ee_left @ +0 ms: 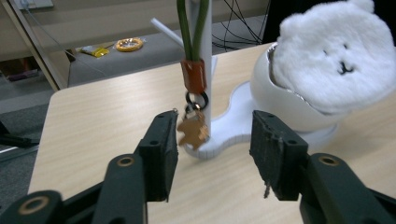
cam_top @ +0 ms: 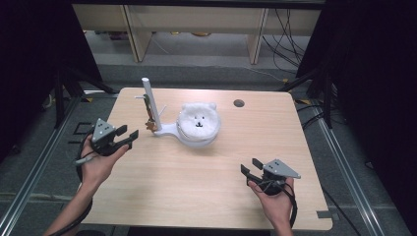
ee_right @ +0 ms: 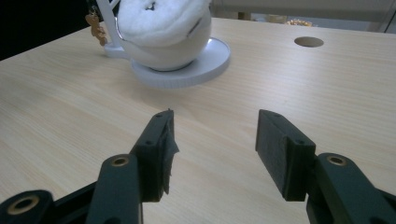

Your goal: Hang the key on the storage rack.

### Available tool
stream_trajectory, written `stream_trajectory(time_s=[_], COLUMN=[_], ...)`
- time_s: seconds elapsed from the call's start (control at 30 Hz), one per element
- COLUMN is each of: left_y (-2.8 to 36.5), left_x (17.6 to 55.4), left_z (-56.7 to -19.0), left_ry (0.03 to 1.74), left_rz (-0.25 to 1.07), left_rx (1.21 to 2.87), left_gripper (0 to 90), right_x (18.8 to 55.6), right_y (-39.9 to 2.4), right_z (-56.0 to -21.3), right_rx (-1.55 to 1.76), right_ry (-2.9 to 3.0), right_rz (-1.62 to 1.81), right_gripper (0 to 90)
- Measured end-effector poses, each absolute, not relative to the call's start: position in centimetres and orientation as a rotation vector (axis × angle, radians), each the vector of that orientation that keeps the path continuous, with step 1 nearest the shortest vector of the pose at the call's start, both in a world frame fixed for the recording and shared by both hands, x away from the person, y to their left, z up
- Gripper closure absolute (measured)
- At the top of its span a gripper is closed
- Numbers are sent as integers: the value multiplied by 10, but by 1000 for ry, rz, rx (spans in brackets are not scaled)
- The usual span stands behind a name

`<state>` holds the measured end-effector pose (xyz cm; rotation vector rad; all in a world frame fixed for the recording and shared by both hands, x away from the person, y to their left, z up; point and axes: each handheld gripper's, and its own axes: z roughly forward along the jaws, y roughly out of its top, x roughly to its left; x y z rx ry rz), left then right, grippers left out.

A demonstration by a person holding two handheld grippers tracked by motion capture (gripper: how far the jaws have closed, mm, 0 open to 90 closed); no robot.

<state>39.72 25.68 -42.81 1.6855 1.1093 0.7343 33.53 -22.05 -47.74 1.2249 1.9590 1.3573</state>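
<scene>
The left gripper (ee_left: 214, 154) sits nearest the lens, jaws spread with nothing between them, aimed at the keychain (ee_left: 193, 126) that hangs just ahead from a green cord on the white stand (cam_top: 152, 105). On the table (cam_top: 162, 177), the stand is at about 11 o'clock, and its bowl, at 12, cradles a plush bear (cam_top: 198, 120). The charm hangs free beside the post, probably so that jaws can close on it from both sides. The right gripper (cam_top: 249, 166), at 5 o'clock, is also spread and empty, well apart from the stand, apparently waiting.
</scene>
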Motion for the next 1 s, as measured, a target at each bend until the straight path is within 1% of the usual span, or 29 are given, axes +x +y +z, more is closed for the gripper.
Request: stream_trajectory(time_s=[0.07,0.23,0.27,0.33,0.53,0.57,0.7,0.8,1.0], left_y=[260,267,268,271,275,275,274,272,271], left_x=[389,365,362,354,342,341,342,342,339], left_z=[-435,-464,-469,-483,-510,-514,-519,-524,-523], left_ry=[1111,1123,1127,1142,1169,1170,1153,1151,1138], left_rz=[725,711,710,705,708,708,734,721,740], left_rx=[1676,1665,1656,1629,1622,1622,1625,1618,1615], left_gripper=[465,408,400,387,363,361,350,342,340], right_x=[332,332,327,330,326,328,329,329,328], right_y=[-223,-234,-234,-240,-248,-251,-256,-257,-262], right_z=[-479,-485,-484,-489,-496,-498,-504,-507,-514], right_rx=[1266,1239,1308,1252,1337,1300,1311,1313,1315], right_ry=[1952,1944,1953,1944,1918,1924,1903,1880,1847], right_rz=[1355,1339,1313,1317,1304,1285,1277,1302,1321], right_gripper=[478,472,471,469,457,454,449,449,450])
